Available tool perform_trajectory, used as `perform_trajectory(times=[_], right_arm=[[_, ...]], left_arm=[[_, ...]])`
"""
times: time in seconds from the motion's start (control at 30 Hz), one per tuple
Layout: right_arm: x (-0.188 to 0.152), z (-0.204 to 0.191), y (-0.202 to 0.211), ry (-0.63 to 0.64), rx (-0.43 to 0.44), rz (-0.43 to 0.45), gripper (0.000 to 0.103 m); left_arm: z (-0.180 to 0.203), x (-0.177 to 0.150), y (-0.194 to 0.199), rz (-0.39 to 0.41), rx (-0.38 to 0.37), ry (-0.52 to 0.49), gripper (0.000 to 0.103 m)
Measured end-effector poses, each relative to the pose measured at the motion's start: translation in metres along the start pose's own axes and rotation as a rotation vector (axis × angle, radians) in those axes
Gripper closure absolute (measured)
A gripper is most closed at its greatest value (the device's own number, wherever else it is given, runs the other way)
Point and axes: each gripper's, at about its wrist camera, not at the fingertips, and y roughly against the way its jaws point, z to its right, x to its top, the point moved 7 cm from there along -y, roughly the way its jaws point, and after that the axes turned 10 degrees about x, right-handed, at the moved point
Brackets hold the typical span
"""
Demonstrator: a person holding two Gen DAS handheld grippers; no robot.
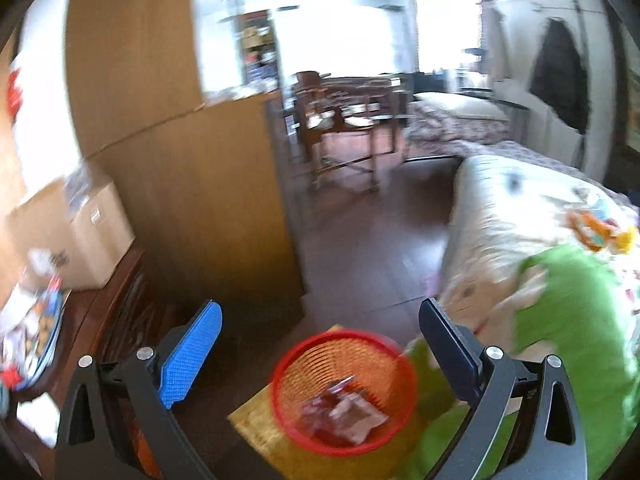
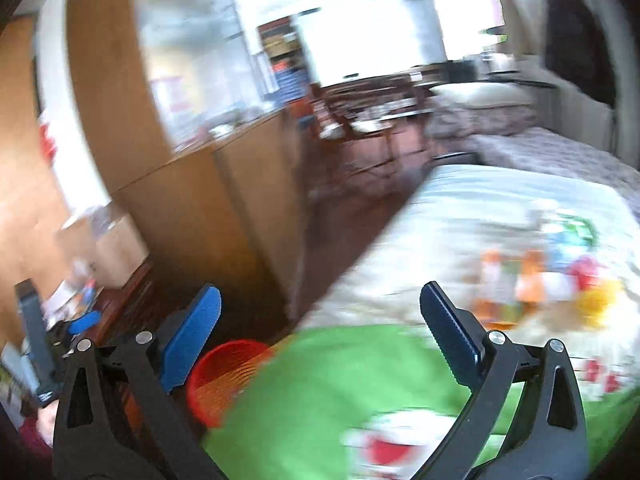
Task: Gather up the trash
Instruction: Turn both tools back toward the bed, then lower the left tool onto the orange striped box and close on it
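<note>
Your left gripper [image 1: 320, 336] and right gripper [image 2: 320, 320] both stand wide apart with nothing between their jaws. The red basket [image 1: 344, 392], at lower centre on the floor by the bed [image 1: 520, 216], already holds crumpled wrappers [image 1: 344, 412], so trash goes there

Motion blur smears the wrappers [image 1: 344, 412] in the red basket [image 1: 280, 380] and the colourful litter [image 2: 532, 276] on the bedding [image 2: 440, 216].
</note>
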Motion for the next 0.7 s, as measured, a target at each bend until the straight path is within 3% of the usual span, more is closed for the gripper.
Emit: perform_trajectory(times=[0.17,0.33,0.37,0.43,0.7], right_arm=[[0.011,0.091,0.041,-0.127,-0.152,0.083,0.007],[0.008,0.178,0.064,-0.183,-0.412,0.092,0.007],[0.004,0.196,0.067,-0.239,-0.427,0.087,0.007],[-0.005,0.223,0.068,-0.406,-0.356,0.099,0.007],[-0.031,0.264,0.06,-0.664,-0.32,0.061,0.007]], left_arm=[[0.088,0.036,0.015,0.039,-0.144,-0.095,0.006],[0.186,0.058,0.016,0.002,-0.334,-0.17,0.006],[0.202,0.06,0.015,-0.007,-0.36,-0.181,0.006],[0.235,0.067,0.013,-0.018,-0.405,-0.21,0.006],[0.354,0.072,-0.005,-0.119,-0.597,-0.234,0.006]])
